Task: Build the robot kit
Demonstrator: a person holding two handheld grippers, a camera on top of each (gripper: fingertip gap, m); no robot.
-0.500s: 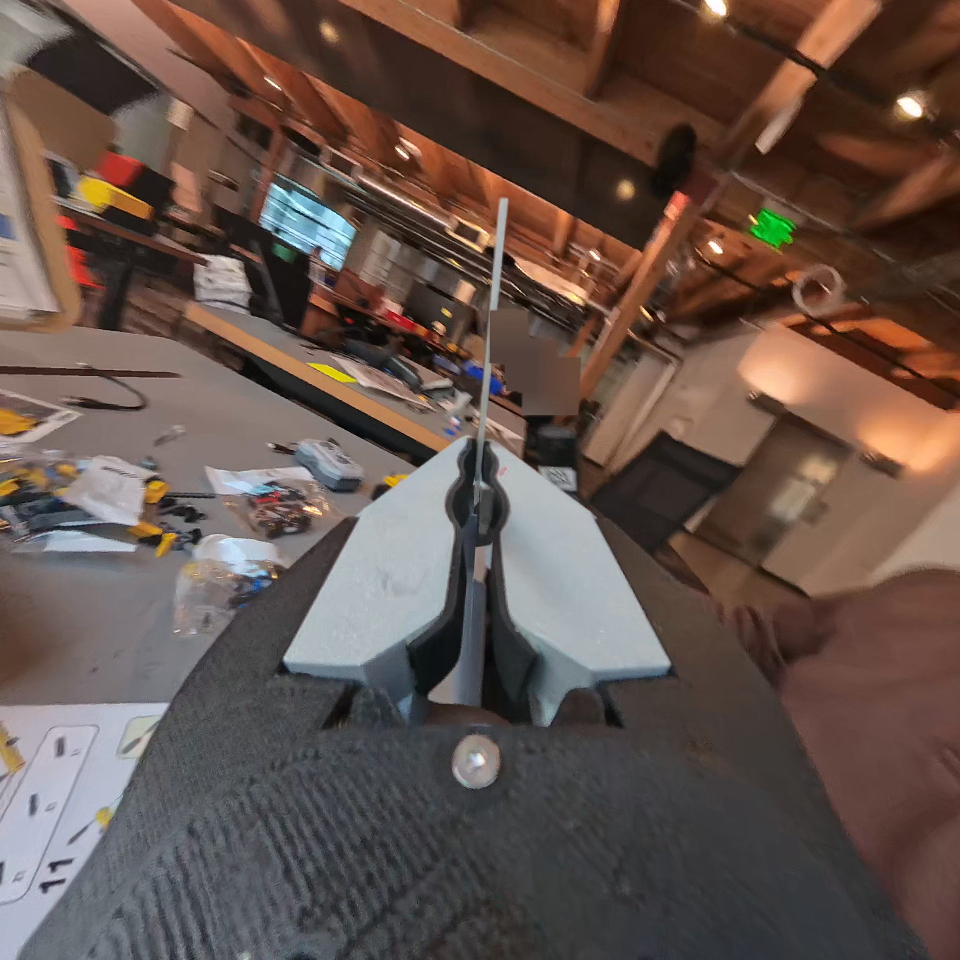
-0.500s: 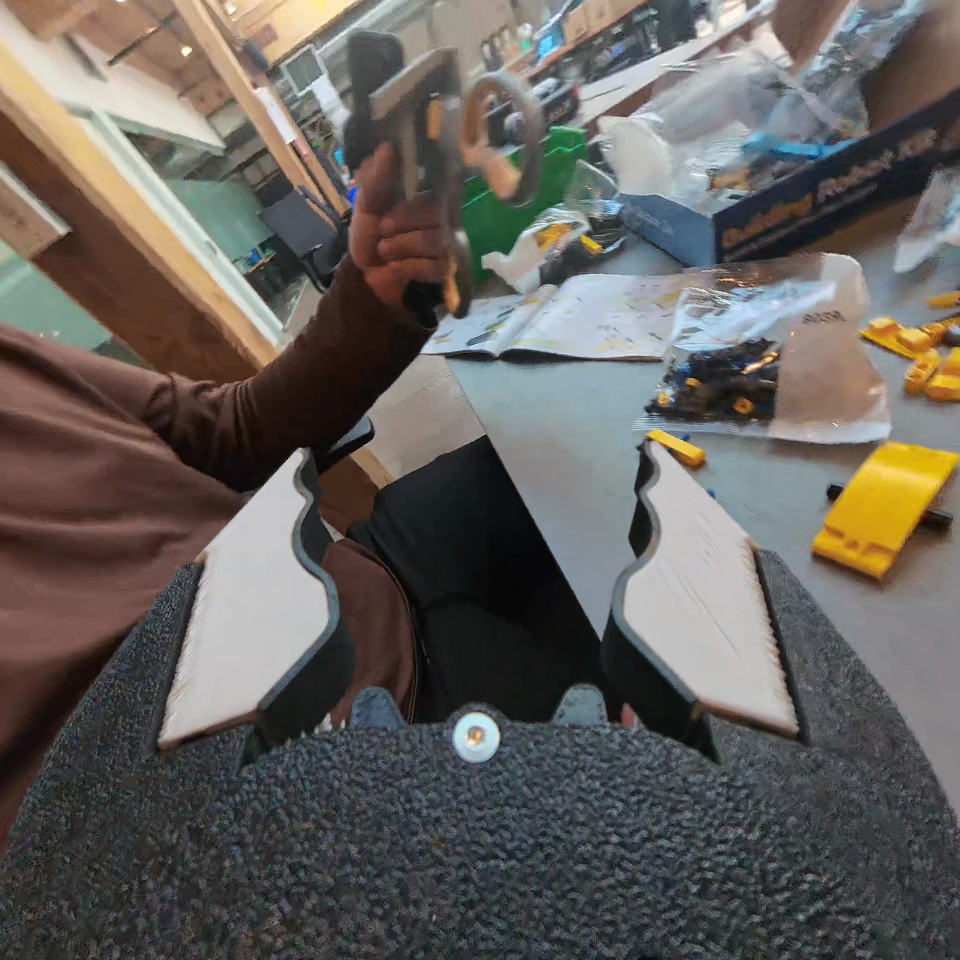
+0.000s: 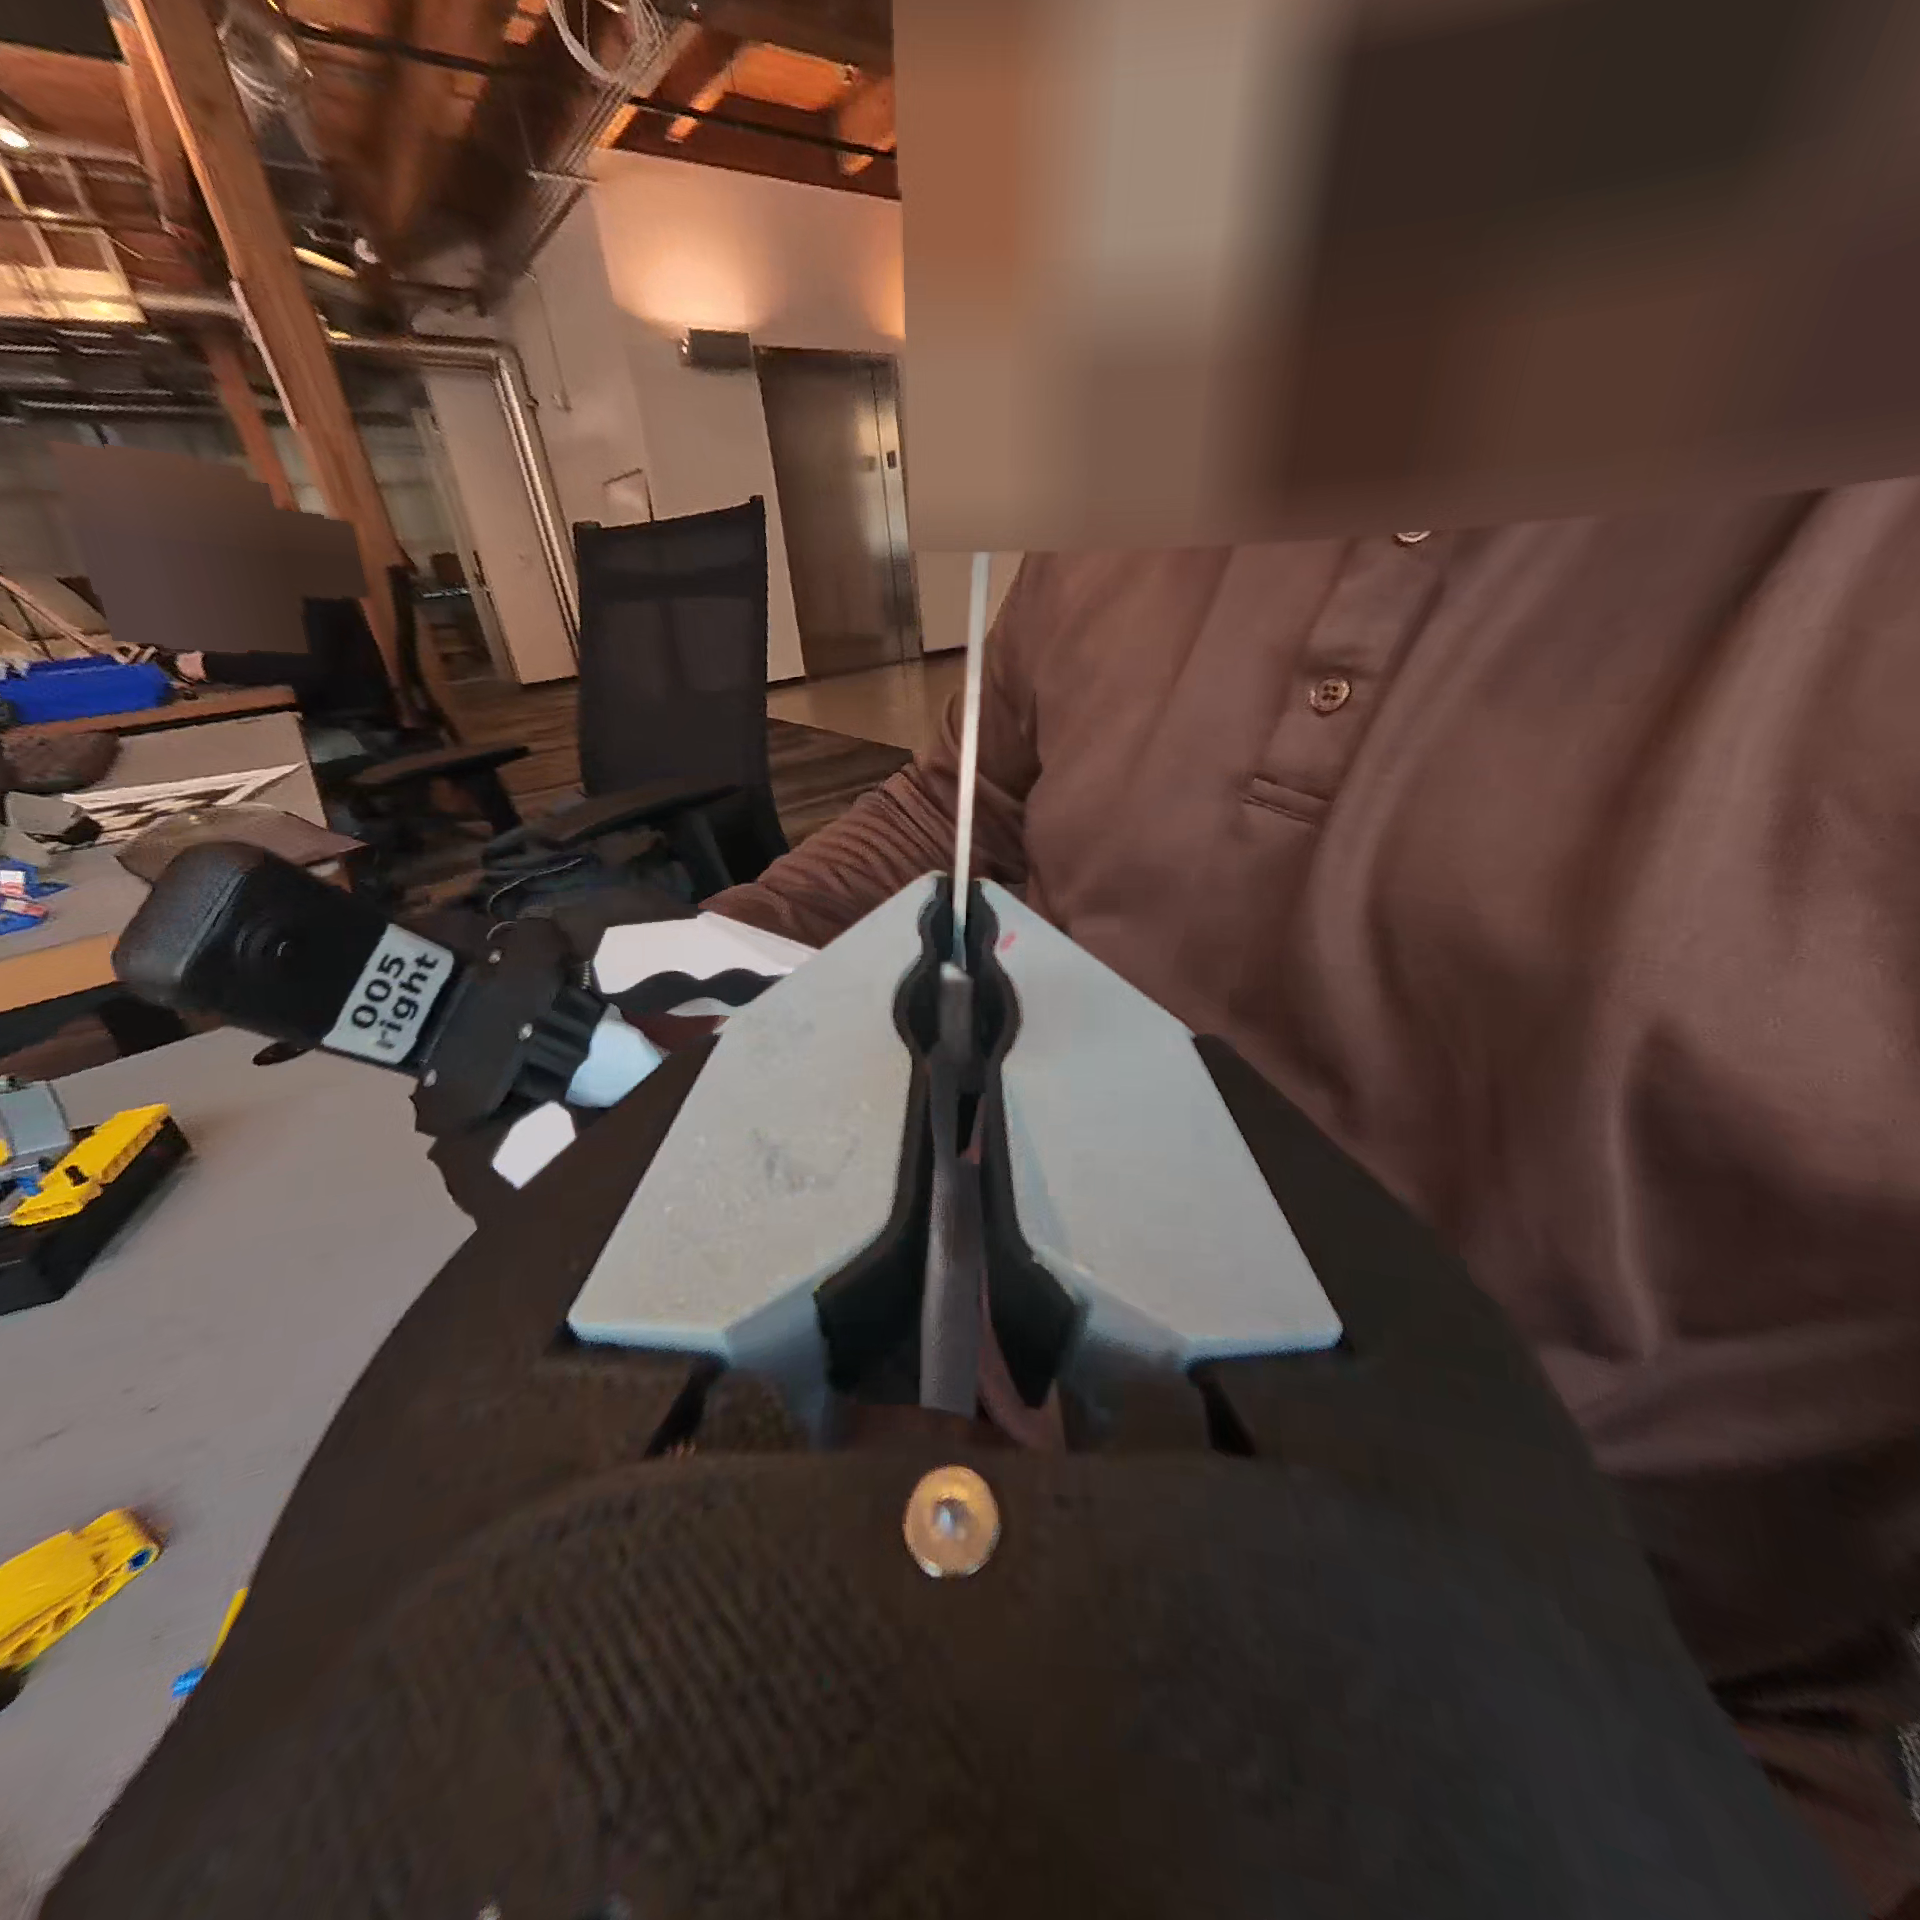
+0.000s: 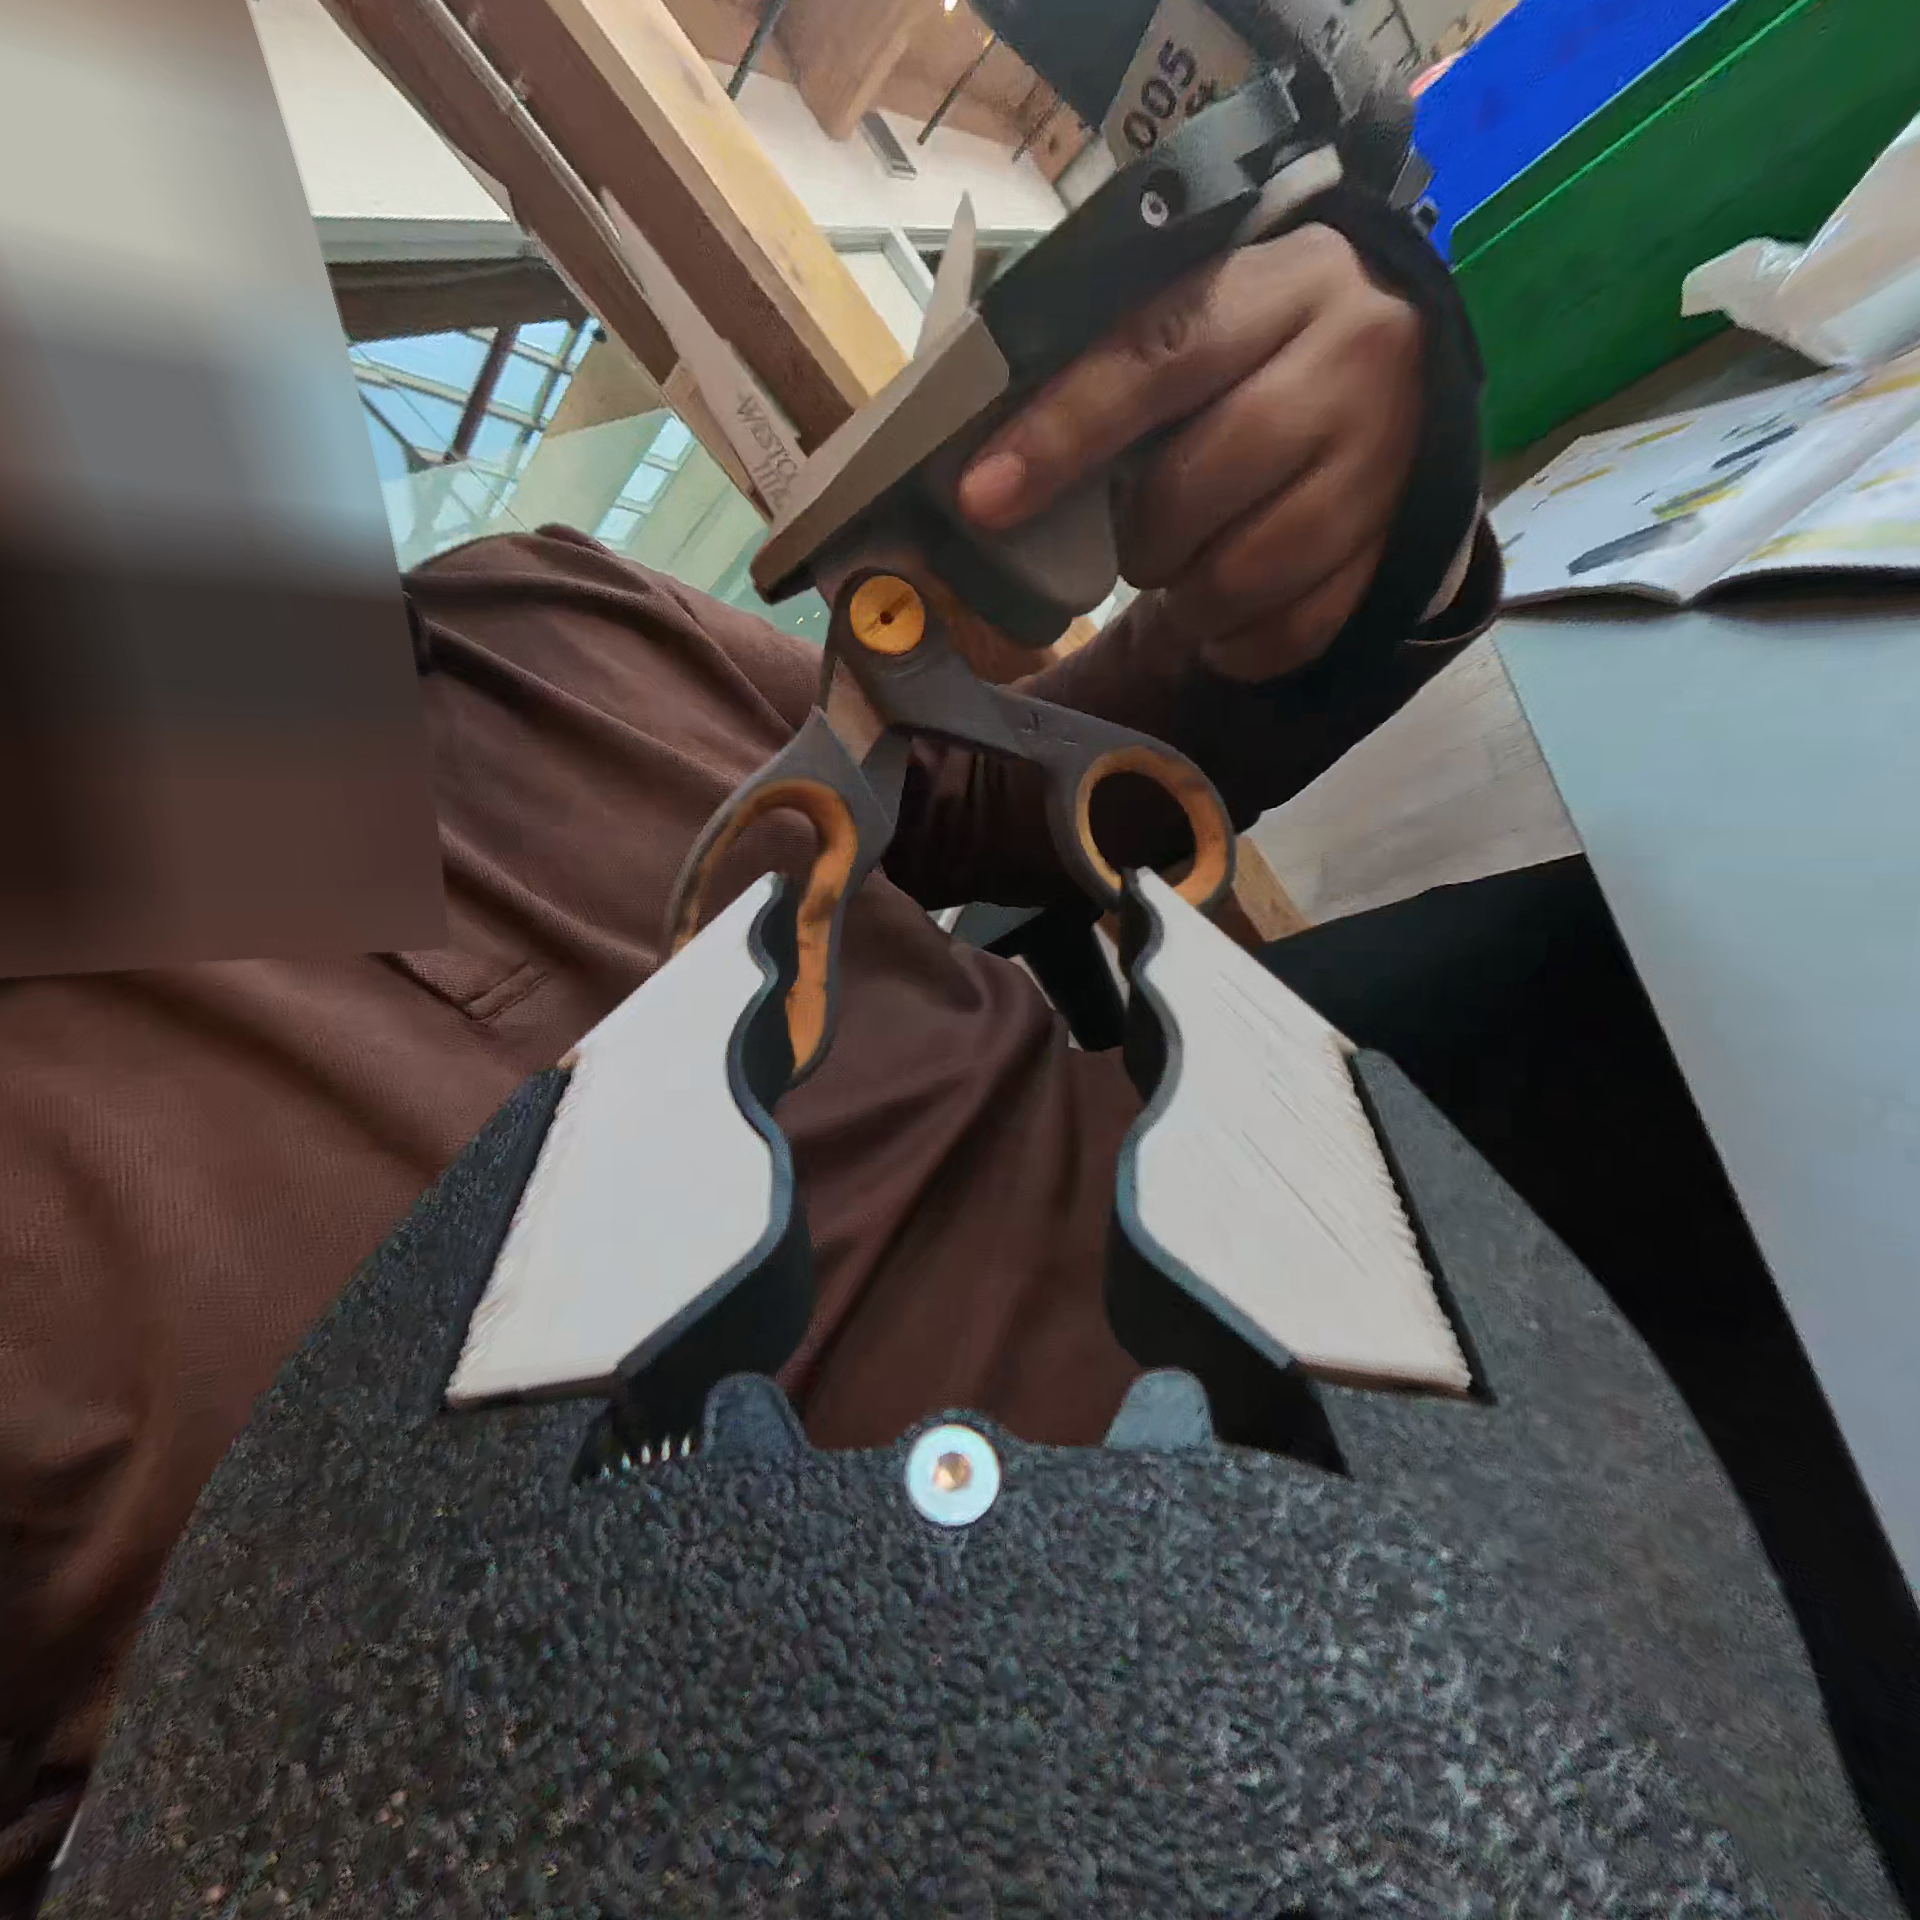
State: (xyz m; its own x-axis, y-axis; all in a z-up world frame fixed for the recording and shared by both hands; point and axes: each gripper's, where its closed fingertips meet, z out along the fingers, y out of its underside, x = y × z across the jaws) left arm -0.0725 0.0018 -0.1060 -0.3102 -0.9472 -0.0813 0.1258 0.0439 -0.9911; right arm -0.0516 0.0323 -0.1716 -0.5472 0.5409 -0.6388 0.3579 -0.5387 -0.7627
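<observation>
Your right claw (image 4: 951, 914) is released, jaws wide, its tips right at the two handle loops of the scissors (image 4: 940, 727), one loop touching the left finger's inner edge. Not gripped there yet. Your left claw (image 3: 961, 940) is clenched on the scissors' blades, tip sticking out toward your brown shirt (image 3: 1507, 935). Farther off, yellow bricks (image 3: 83, 1174) lie on the grey worktop (image 3: 260, 1299).

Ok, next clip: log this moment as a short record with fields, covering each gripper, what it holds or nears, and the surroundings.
left gripper: shut on scissors, clamping the blades; handles hang free
right gripper: open, fingertips at the scissor handles, not gripping
hand: holds the left gripper
table: grey, with yellow building pieces
booklet: open on the table
</observation>
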